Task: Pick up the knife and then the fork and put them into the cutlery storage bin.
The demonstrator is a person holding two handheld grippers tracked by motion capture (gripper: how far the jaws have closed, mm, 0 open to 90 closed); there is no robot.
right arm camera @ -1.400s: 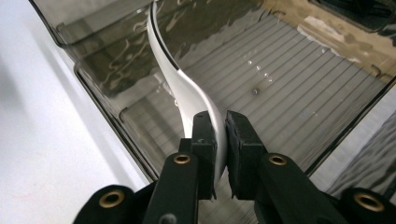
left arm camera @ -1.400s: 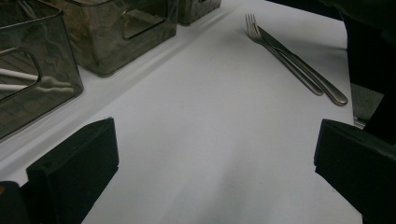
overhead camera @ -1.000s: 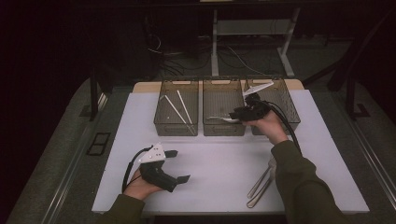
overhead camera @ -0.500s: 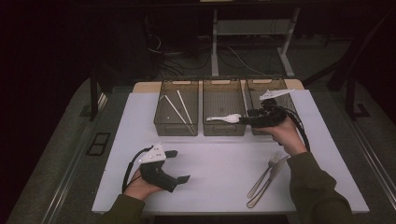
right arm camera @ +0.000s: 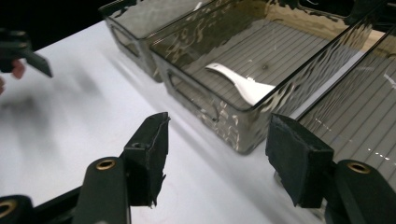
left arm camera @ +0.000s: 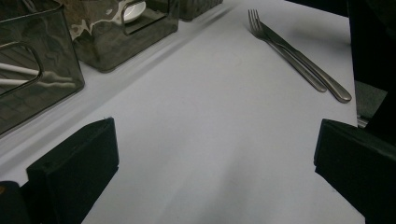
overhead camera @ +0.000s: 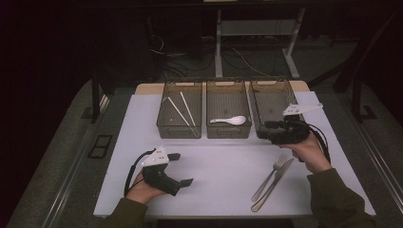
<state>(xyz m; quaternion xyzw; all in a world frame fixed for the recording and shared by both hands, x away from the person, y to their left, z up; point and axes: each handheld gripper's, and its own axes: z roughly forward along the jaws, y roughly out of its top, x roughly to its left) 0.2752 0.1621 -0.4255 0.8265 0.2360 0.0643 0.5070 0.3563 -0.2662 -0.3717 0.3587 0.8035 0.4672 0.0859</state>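
1. My left gripper (overhead camera: pixel 179 168) rests at the lower left of the high view on the white bench (overhead camera: pixel 223 175), jaws spread wide, holding nothing.
2. The fork (overhead camera: pixel 271 176) and knife (overhead camera: pixel 277 183) lie touching, side by side, at the lower right of centre. I judge them the next items: stiff, light, slick metal lying flat. Best taken across the middle of the handle, one at a time, since they sit tight together.
3. My right gripper (overhead camera: pixel 267 129) hovers at mid right, jaws apart and empty, just before the right bin (overhead camera: pixel 273 88).
4. Farther up, the middle bin (overhead camera: pixel 227 85) holds a white spoon (overhead camera: pixel 230 120); the left bin (overhead camera: pixel 183 88) holds chopsticks (overhead camera: pixel 183 111).
5. Bin walls stand between gripper and drop point; approach from above.
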